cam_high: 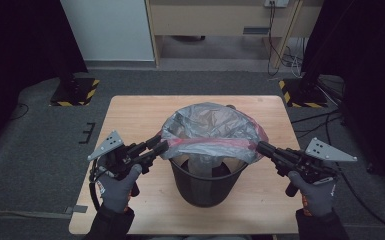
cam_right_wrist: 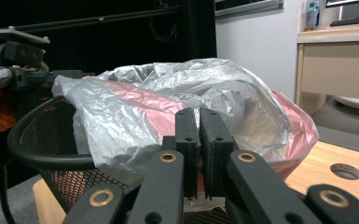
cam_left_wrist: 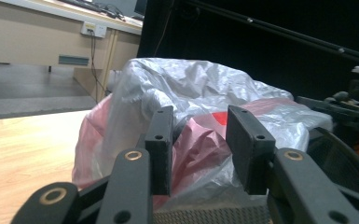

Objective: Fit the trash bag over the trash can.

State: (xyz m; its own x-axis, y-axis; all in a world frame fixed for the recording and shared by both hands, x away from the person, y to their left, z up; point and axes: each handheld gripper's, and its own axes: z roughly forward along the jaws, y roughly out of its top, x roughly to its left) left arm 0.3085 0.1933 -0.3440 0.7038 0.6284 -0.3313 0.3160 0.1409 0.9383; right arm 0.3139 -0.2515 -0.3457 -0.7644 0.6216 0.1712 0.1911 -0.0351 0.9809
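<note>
A black mesh bin (cam_high: 207,187) stands on the wooden table (cam_high: 130,115), near its front edge. A grey and pink plastic bag (cam_high: 210,127) billows over the bin's rim. My left gripper (cam_high: 161,145) is at the bag's left edge. In the left gripper view its jaws (cam_left_wrist: 205,149) stand apart, with pink plastic (cam_left_wrist: 200,140) bulging between them, and the pads are not pressing on it. My right gripper (cam_high: 260,147) is at the bag's right edge. In the right gripper view it (cam_right_wrist: 199,140) is shut on a fold of the bag (cam_right_wrist: 168,98) just above the bin's rim (cam_right_wrist: 28,149).
Bare tabletop lies left, right and behind the bin. A round hole (cam_right_wrist: 345,171) is in the table's corner. Two black stands with striped bases (cam_high: 75,92) flank the table's far side. A wooden desk (cam_high: 220,20) with cables (cam_high: 285,55) stands farther back.
</note>
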